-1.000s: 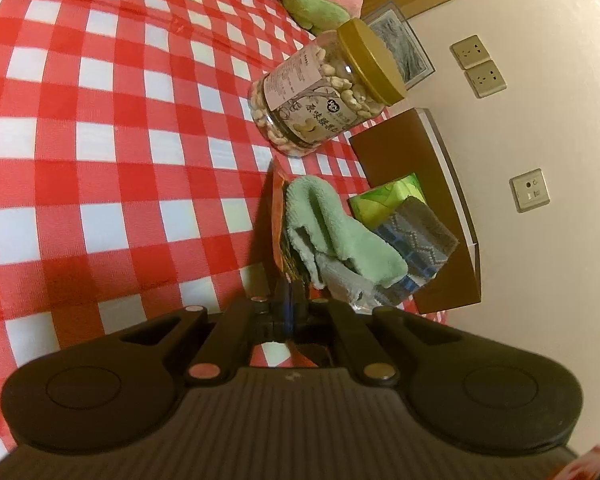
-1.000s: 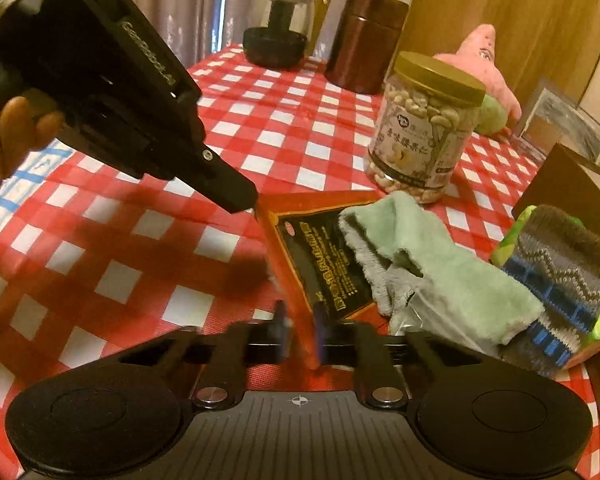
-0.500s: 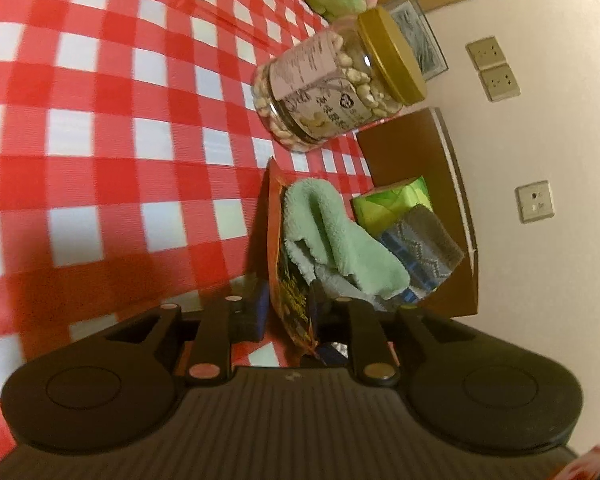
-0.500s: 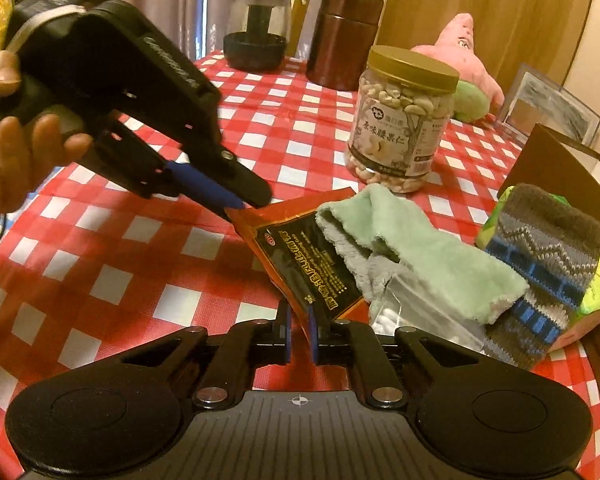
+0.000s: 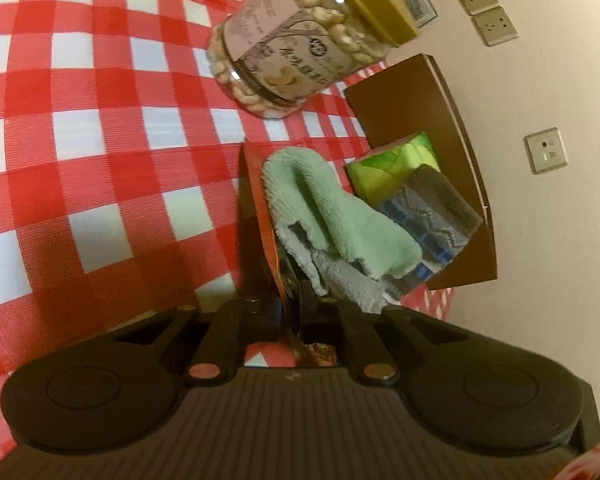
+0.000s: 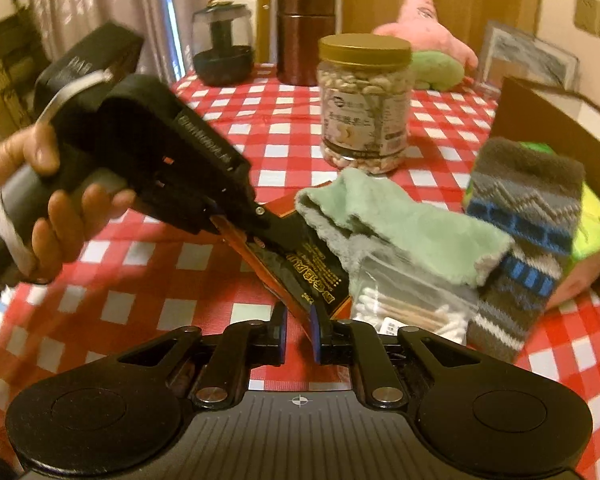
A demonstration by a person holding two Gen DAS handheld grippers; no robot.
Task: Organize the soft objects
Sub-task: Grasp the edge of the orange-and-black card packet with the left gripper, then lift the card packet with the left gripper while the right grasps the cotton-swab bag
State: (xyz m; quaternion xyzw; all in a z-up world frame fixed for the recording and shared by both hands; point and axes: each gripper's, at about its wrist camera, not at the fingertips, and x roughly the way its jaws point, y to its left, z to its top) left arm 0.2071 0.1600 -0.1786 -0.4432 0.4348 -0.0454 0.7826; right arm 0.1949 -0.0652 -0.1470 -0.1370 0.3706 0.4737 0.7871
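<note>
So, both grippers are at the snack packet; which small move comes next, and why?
Probably the left gripper, jaws closing on the snack packet, should draw it out from under the green cloth lying on it; the right gripper has jaws opening around its corner.
</note>
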